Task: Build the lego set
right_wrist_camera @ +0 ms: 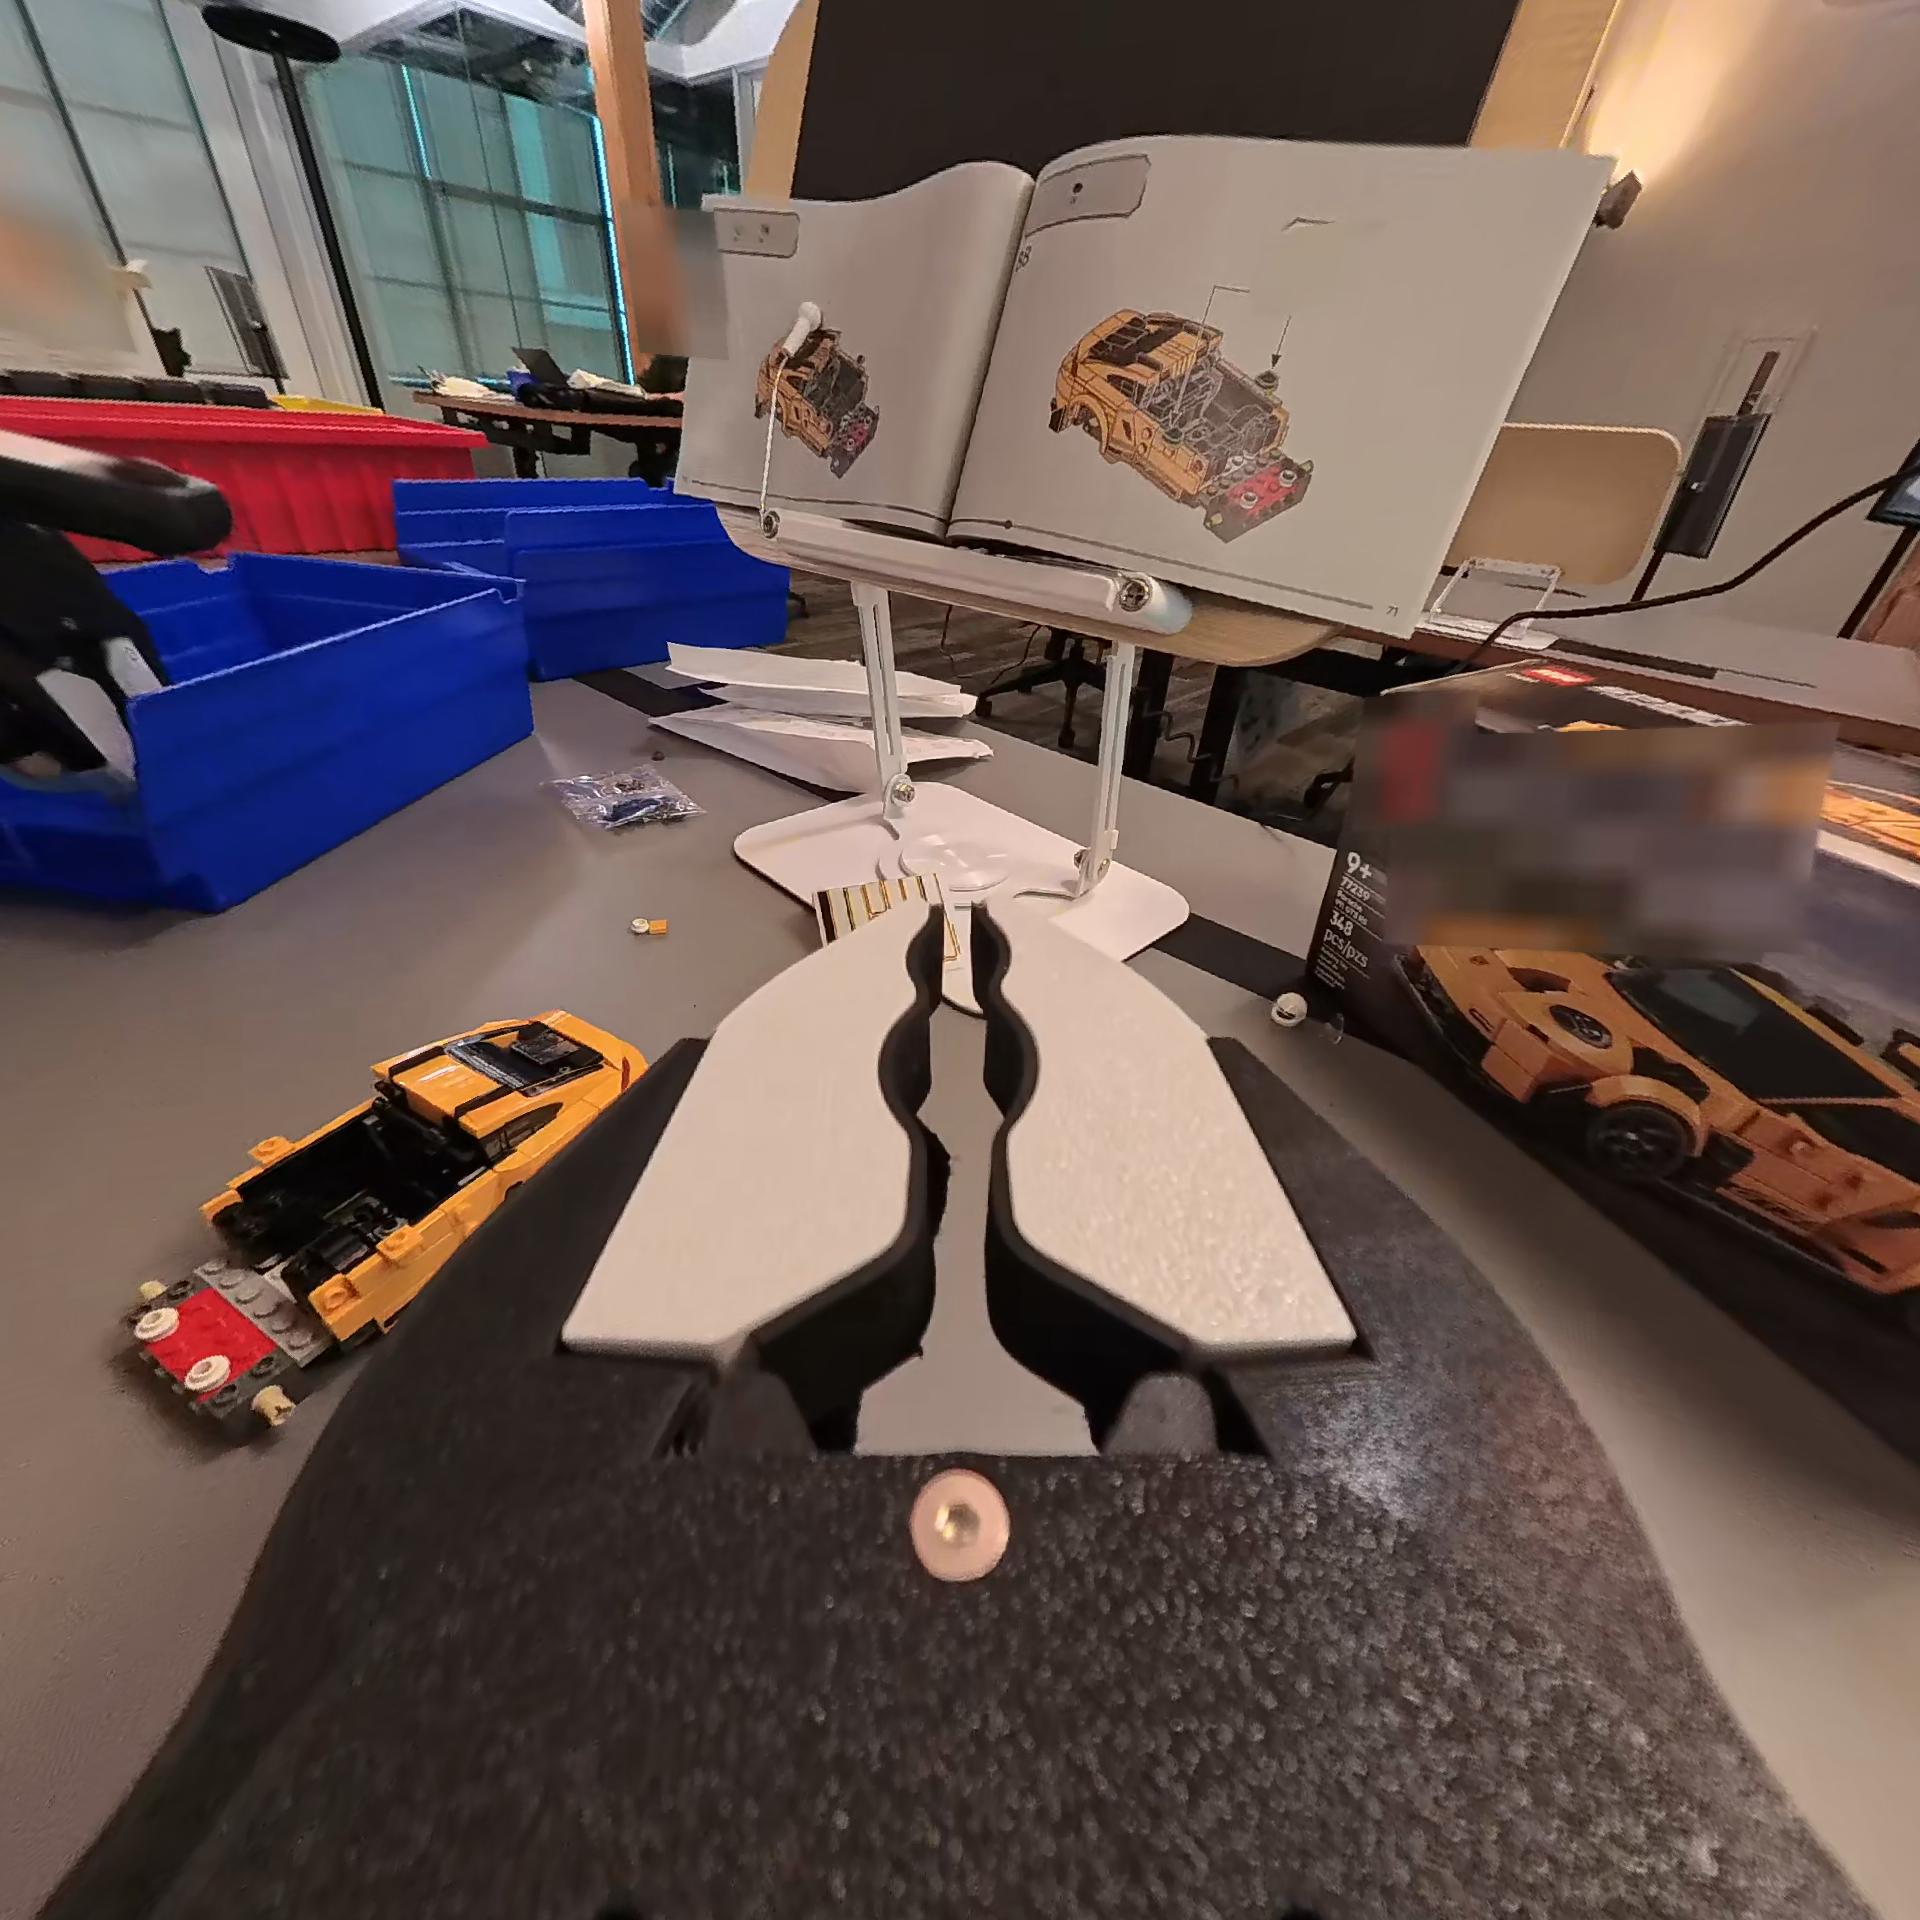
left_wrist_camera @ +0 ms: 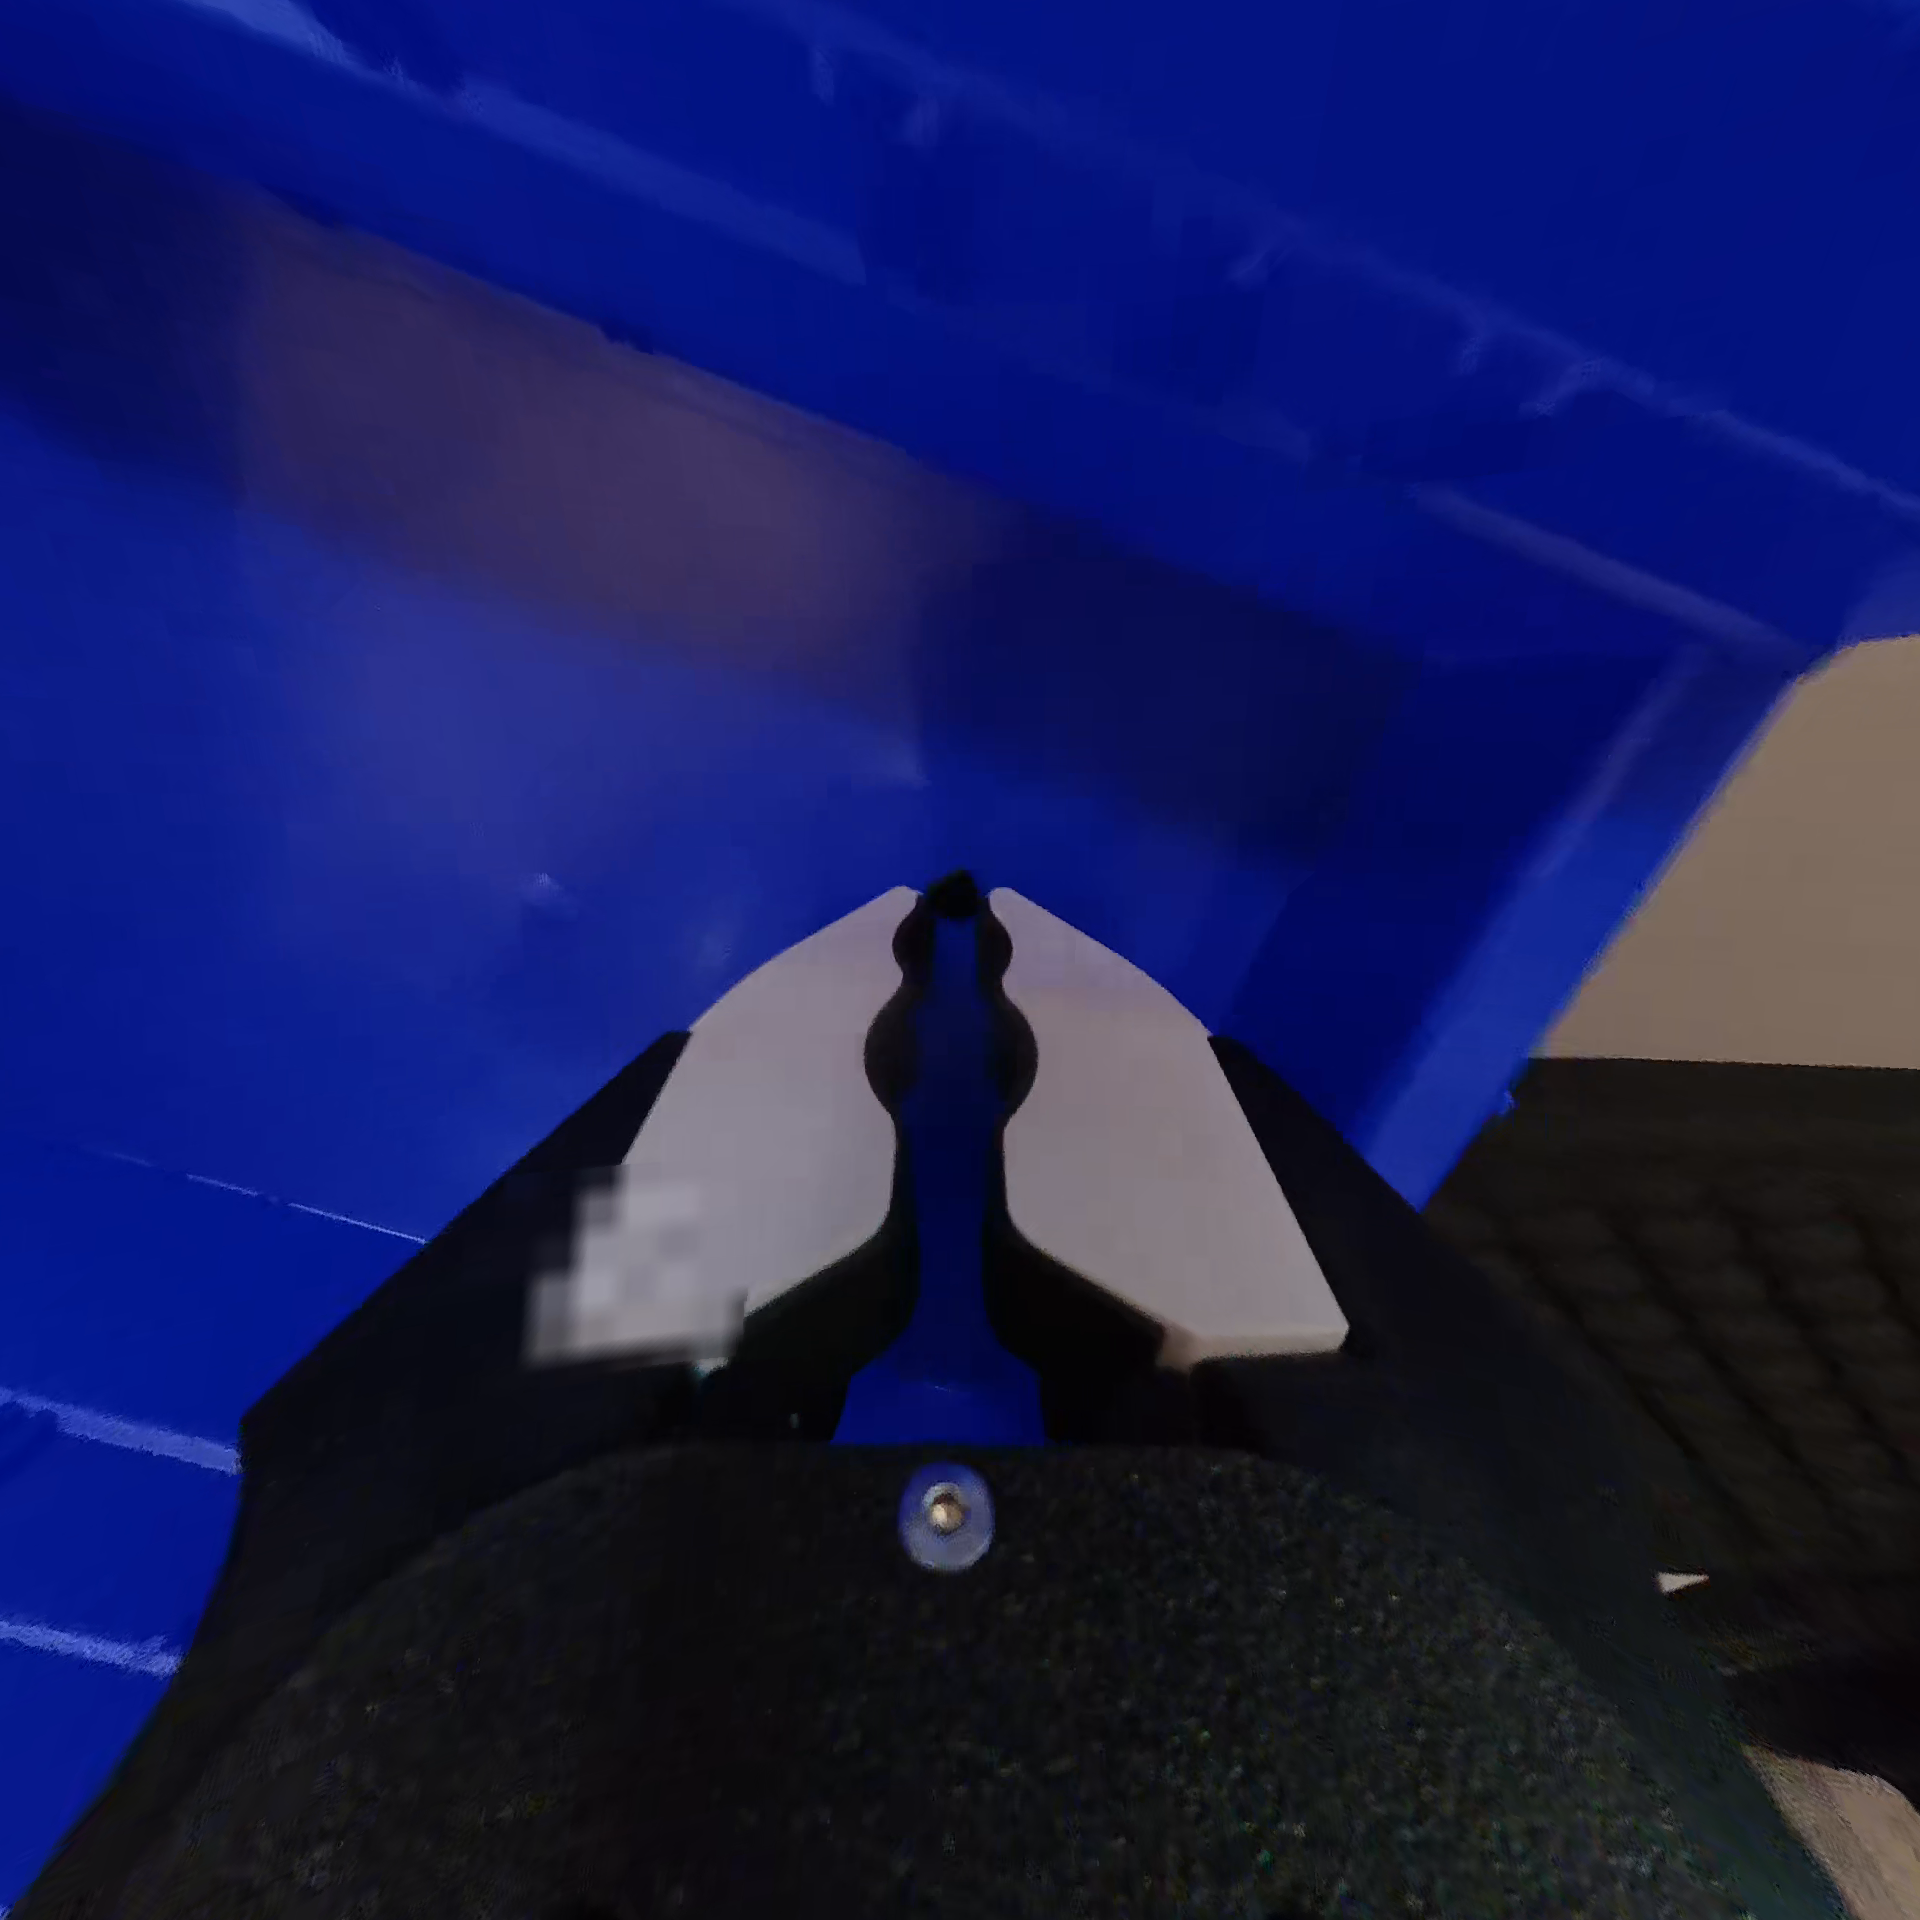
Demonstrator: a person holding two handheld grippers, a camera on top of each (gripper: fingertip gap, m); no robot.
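My left gripper (left_wrist_camera: 957, 899) is inside a blue bin (left_wrist_camera: 623, 727), close to its wall, and is shut on a small black piece (left_wrist_camera: 956, 889) pinched at the fingertips. The view is blurred. In the right wrist view the left gripper (right_wrist_camera: 73, 623) reaches into the near blue bin (right_wrist_camera: 312, 717) and its fingers are hidden. My right gripper (right_wrist_camera: 958, 920) hovers low over the grey table (right_wrist_camera: 312, 987). Its fingers are closed to a narrow slit with nothing between them. Just beyond its tips lies a sticker sheet (right_wrist_camera: 873, 904). A part-built orange and black brick car (right_wrist_camera: 416, 1174) lies to its left.
An open instruction booklet (right_wrist_camera: 1143, 364) rests on a white stand (right_wrist_camera: 1122, 894) straight ahead. The set's box (right_wrist_camera: 1610, 987) stands at right. A small parts bag (right_wrist_camera: 627, 798), loose small pieces (right_wrist_camera: 649, 925) and paper bags (right_wrist_camera: 810, 707) lie ahead left. More blue bins (right_wrist_camera: 603, 561) and a red bin (right_wrist_camera: 260, 457) stand behind.
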